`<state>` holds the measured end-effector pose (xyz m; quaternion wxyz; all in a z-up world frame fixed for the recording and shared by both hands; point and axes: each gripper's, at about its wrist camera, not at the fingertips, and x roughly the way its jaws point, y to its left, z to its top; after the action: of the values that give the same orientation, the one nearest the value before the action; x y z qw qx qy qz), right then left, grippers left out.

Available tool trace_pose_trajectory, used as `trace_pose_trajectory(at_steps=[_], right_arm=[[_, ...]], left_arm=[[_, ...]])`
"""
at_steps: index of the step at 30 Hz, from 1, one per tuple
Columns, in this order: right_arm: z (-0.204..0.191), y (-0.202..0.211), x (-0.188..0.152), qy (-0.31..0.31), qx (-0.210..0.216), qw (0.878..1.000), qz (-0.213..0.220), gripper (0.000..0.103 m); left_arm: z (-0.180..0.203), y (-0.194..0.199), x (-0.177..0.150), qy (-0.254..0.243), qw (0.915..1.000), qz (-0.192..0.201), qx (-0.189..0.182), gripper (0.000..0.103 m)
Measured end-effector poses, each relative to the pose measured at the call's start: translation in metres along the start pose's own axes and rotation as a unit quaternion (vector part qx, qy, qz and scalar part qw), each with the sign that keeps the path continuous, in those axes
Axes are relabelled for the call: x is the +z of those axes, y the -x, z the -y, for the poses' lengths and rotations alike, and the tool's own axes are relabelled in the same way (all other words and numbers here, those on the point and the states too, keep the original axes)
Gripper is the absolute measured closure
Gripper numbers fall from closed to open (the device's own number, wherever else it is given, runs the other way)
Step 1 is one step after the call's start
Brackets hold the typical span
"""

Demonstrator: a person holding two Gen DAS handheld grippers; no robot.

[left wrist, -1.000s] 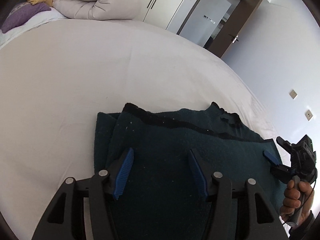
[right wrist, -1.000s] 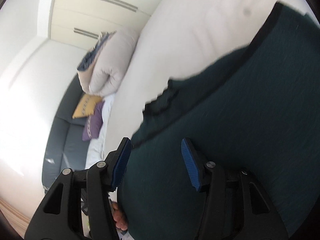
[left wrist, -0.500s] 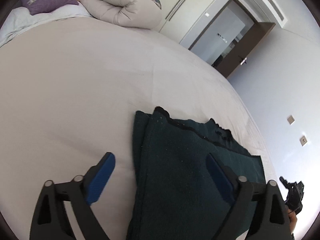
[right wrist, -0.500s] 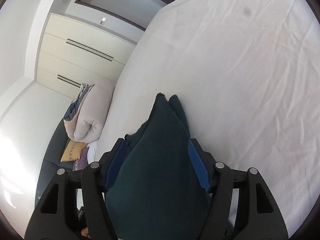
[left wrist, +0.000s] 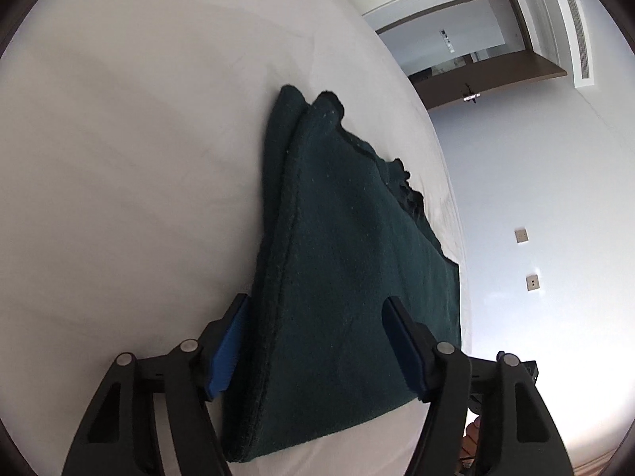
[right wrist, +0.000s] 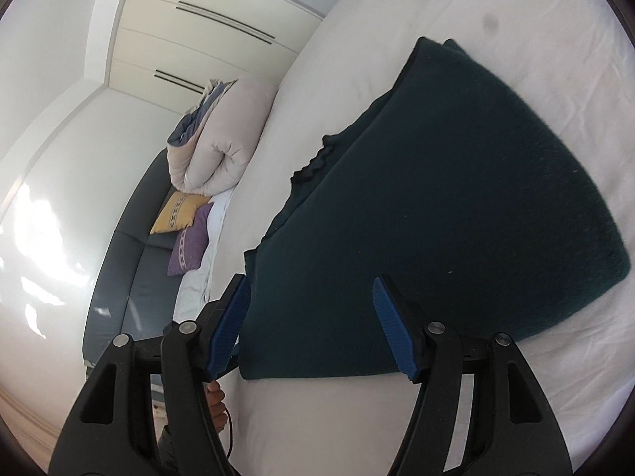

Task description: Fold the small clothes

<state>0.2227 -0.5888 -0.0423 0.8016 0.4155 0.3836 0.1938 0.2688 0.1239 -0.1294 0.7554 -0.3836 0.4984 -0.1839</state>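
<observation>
A dark green garment (left wrist: 349, 261) lies folded in layers on the white bed (left wrist: 119, 158), with a black trimmed edge at its far side. My left gripper (left wrist: 317, 345) is open, its blue-padded fingers spread either side of the near end of the garment, holding nothing. In the right wrist view the same garment (right wrist: 456, 198) fills the middle. My right gripper (right wrist: 313, 325) is open and empty at the garment's near edge.
A rolled beige duvet (right wrist: 222, 139), a yellow cushion (right wrist: 178, 212) and a purple cushion (right wrist: 188, 246) lie at the head of the bed by a grey headboard (right wrist: 131, 277). White wardrobes (right wrist: 206, 39) stand behind. An open doorway (left wrist: 468, 51) shows beyond the bed.
Both grippers have drawn back from the garment and tilted. The left jaws, spread wide half a second ago, have narrowed. The garment lies folded and has not moved.
</observation>
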Motion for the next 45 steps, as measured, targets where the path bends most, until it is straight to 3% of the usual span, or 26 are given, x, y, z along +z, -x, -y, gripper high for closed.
trace_pose_trajectory(at_steps=[5,10,12,15,20,25,31,34,38,42,43,45], right_arm=[[-0.021,-0.016,-0.01,0.009,0.013,1.0,-0.019,0.039],[-0.035,-0.039,-0.017,0.02,0.014,0.999,-0.044,0.039],[-0.04,-0.048,-0.016,0.023,0.016,0.998,-0.053,0.039],[-0.051,-0.064,-0.013,0.036,0.013,0.997,-0.065,0.039],[-0.063,-0.097,-0.003,0.054,-0.003,0.995,-0.085,0.038],[-0.039,-0.127,0.013,0.018,-0.013,0.995,-0.102,0.038],[-0.009,-0.126,0.029,-0.03,0.031,0.994,-0.102,0.038],[0.006,-0.114,0.042,-0.061,0.066,0.991,-0.1,0.037],[0.024,-0.093,0.067,-0.106,0.111,0.984,-0.086,0.029],[0.044,-0.083,0.093,-0.149,0.145,0.974,-0.087,0.027],[0.048,-0.083,0.097,-0.156,0.146,0.973,-0.09,0.027],[0.061,-0.083,0.104,-0.172,0.136,0.971,-0.09,0.027]], left_arm=[[-0.002,-0.007,-0.002,0.014,0.999,-0.039,-0.016,0.038],[-0.011,-0.009,-0.005,0.041,0.997,-0.062,-0.021,0.064],[-0.012,-0.012,-0.007,0.047,0.9964,-0.066,-0.021,0.083],[-0.015,-0.012,-0.012,0.056,0.9963,-0.058,-0.03,0.088],[-0.011,-0.002,-0.012,0.064,0.9964,-0.035,-0.043,0.09],[0.009,0.006,-0.007,0.047,0.9978,-0.024,-0.039,0.09],[0.091,0.0,-0.001,-0.039,0.9986,-0.019,-0.03,0.09],[0.153,-0.027,-0.007,-0.096,0.9944,-0.03,-0.033,0.09],[0.229,-0.084,-0.031,-0.172,0.9824,-0.063,-0.037,0.09],[0.257,-0.14,-0.059,-0.207,0.9715,-0.103,-0.051,0.089],[0.255,-0.15,-0.063,-0.207,0.9707,-0.11,-0.053,0.086],[0.245,-0.156,-0.066,-0.192,0.973,-0.116,-0.054,0.064]])
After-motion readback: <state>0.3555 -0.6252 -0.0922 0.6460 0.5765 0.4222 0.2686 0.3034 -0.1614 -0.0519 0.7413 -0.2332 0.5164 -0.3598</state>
